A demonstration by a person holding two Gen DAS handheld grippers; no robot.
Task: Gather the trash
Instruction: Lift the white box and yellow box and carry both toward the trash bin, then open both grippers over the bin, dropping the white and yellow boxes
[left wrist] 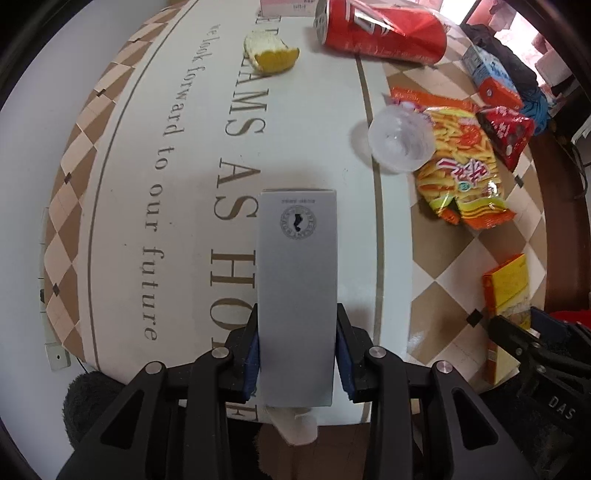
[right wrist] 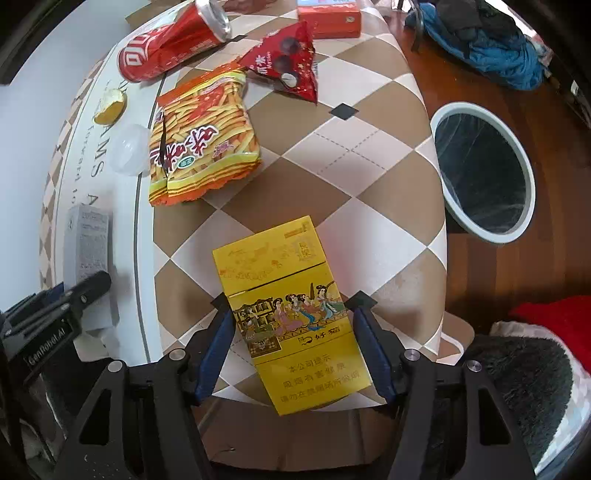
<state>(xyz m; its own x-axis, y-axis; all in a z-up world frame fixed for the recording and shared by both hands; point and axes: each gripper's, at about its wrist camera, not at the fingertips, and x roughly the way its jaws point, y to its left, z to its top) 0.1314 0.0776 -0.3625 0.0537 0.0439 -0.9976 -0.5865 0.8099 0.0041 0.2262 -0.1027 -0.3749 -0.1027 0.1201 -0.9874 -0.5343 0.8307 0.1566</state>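
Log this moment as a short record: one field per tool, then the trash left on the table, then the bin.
left tool: shut on the grey box, pads against both its sides
right tool: astride the yellow cigarette pack, pads not pressing on it
trash on table: crushed red can, fries snack bag, red wrapper, clear plastic cup, bitten bread piece
bin: white rim, dark liner, on the floor beside the table

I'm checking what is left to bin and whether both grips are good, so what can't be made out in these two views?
- Grey box: its near end runs behind the left gripper.
- Yellow cigarette pack: right gripper jaws flank it; contact unclear.
- Trash bin: dark liner hides its contents.
- Pink-and-white box: cut by the left view's top edge.
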